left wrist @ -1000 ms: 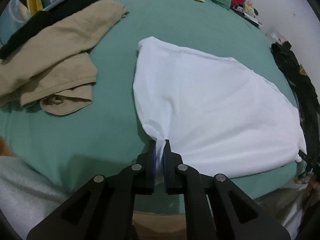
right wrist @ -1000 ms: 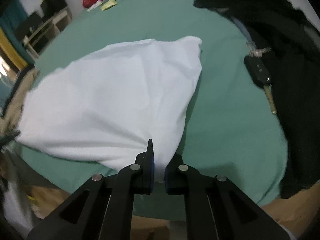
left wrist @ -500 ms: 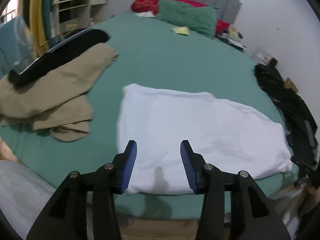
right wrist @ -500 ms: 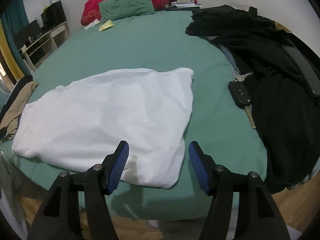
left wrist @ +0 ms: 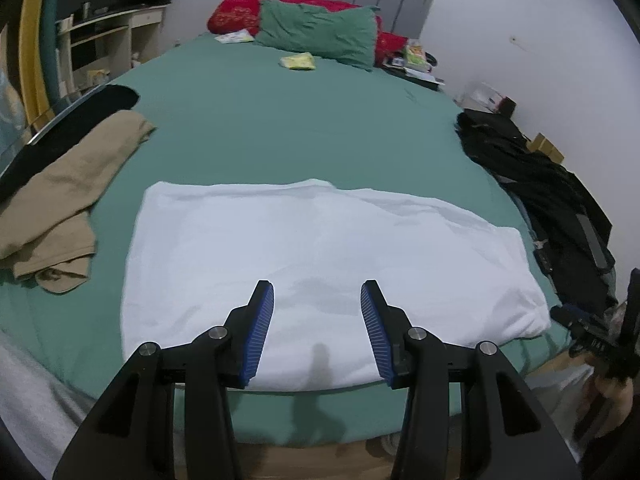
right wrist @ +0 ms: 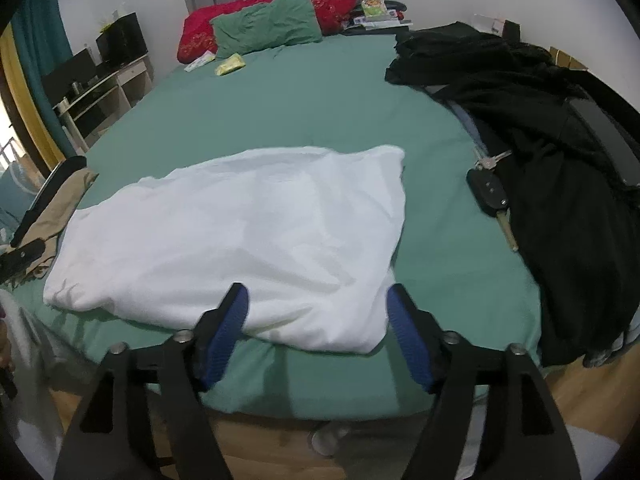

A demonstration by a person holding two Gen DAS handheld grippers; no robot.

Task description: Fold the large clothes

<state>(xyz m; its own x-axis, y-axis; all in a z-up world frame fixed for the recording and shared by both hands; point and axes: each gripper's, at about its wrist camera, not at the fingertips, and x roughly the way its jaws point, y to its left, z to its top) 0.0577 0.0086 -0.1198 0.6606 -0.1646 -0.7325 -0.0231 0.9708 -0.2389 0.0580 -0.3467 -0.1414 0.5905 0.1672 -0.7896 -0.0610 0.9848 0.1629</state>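
Note:
A white garment (left wrist: 320, 248) (right wrist: 248, 232) lies folded flat near the foot edge of the green bed (left wrist: 280, 120) (right wrist: 312, 100). My left gripper (left wrist: 317, 296) hovers above its near edge, open, with nothing between the blue pads. My right gripper (right wrist: 316, 300) hangs over the garment's near right corner, its jaws opening, and nothing is held. The right gripper also shows at the far right of the left wrist view (left wrist: 592, 340).
A tan garment (left wrist: 68, 200) and a black one (left wrist: 72, 120) lie at the bed's left edge. Black clothes (right wrist: 552, 140) and a car key (right wrist: 492, 196) cover the right side. Pillows (left wrist: 316, 32) sit at the headboard. Wooden floor (right wrist: 280, 440) is below the bed's foot.
Both grippers let go of the white garment's corners, opened, and rose back from the bed. The garment dropped flat onto the sheet.

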